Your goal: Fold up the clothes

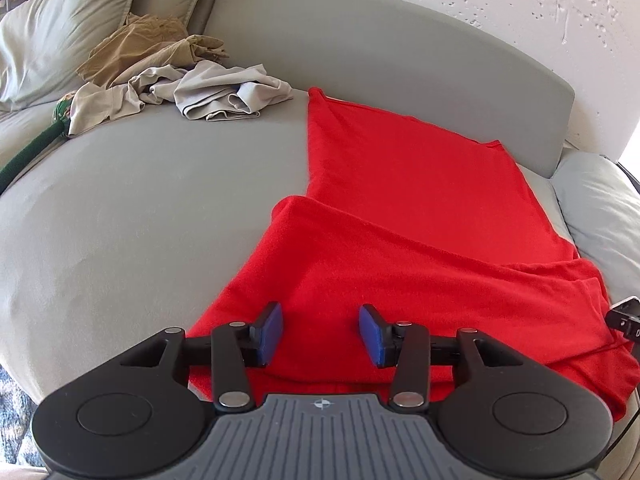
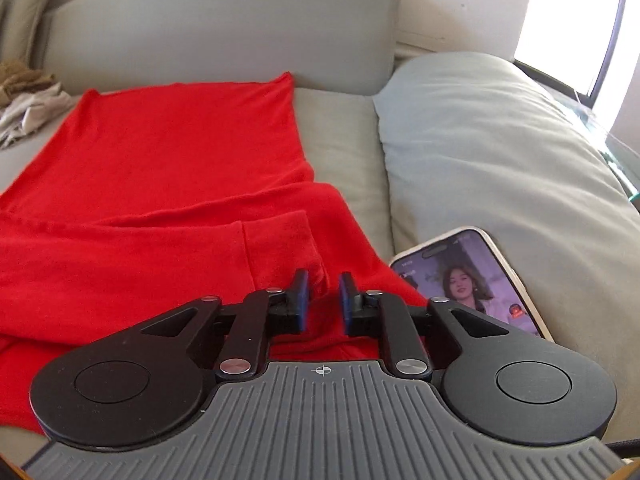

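Observation:
A red shirt (image 1: pixel 408 200) lies spread on the grey sofa seat (image 1: pixel 140 200), its near part folded over in a thick band. My left gripper (image 1: pixel 321 330) hovers open over the shirt's near left edge, with nothing between its blue pads. In the right wrist view the same red shirt (image 2: pixel 180 152) shows a sleeve cuff (image 2: pixel 280 240) folded onto the body. My right gripper (image 2: pixel 323 300) stands over the shirt's near right edge. Its jaws are only narrowly apart, and a small bump of red cloth rises between the tips without being clamped.
A heap of beige and tan clothes (image 1: pixel 168 76) lies at the far left of the seat, next to a green item (image 1: pixel 40 140). A phone (image 2: pixel 472 280) with a lit screen rests on the pale cushion (image 2: pixel 500 152) to the right. The sofa back (image 1: pixel 360 40) runs behind.

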`<action>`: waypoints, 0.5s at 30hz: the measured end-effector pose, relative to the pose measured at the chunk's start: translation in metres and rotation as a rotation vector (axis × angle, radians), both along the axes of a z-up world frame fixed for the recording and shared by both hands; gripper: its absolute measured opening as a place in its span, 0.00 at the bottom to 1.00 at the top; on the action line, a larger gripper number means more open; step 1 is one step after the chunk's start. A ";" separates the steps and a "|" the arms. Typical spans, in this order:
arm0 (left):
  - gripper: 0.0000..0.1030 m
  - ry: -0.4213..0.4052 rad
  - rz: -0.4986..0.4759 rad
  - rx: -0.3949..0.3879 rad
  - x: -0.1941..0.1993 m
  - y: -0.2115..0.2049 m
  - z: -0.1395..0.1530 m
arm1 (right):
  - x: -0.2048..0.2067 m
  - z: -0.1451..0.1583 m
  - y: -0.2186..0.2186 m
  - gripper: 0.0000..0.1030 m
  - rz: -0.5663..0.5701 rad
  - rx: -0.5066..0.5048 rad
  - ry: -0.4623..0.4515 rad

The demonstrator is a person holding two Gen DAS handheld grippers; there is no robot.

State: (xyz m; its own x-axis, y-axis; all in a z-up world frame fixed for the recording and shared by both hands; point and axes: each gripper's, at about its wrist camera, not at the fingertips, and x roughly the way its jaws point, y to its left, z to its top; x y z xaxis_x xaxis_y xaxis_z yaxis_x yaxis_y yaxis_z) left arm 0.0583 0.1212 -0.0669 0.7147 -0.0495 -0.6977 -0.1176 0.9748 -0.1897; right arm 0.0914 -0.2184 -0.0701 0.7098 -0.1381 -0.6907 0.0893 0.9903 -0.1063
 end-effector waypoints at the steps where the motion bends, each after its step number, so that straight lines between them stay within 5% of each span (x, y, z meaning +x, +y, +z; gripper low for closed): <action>1: 0.41 -0.009 -0.002 -0.001 0.002 -0.002 0.001 | -0.002 0.003 -0.004 0.42 -0.013 0.022 -0.002; 7: 0.36 -0.065 -0.016 -0.008 0.013 -0.015 0.004 | -0.019 0.024 -0.014 0.40 -0.009 0.248 -0.077; 9: 0.34 -0.084 -0.020 -0.011 0.017 -0.019 0.005 | -0.011 0.019 -0.003 0.14 0.064 0.297 -0.048; 15: 0.21 -0.123 -0.032 -0.025 0.019 -0.025 0.008 | 0.030 -0.009 0.039 0.12 0.265 0.429 0.029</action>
State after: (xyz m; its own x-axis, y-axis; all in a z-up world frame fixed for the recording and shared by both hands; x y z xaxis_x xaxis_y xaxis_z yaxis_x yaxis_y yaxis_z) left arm 0.0769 0.0961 -0.0590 0.7927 -0.0897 -0.6030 -0.0612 0.9724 -0.2251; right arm 0.1213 -0.1792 -0.0792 0.6620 0.3451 -0.6653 -0.1682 0.9334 0.3168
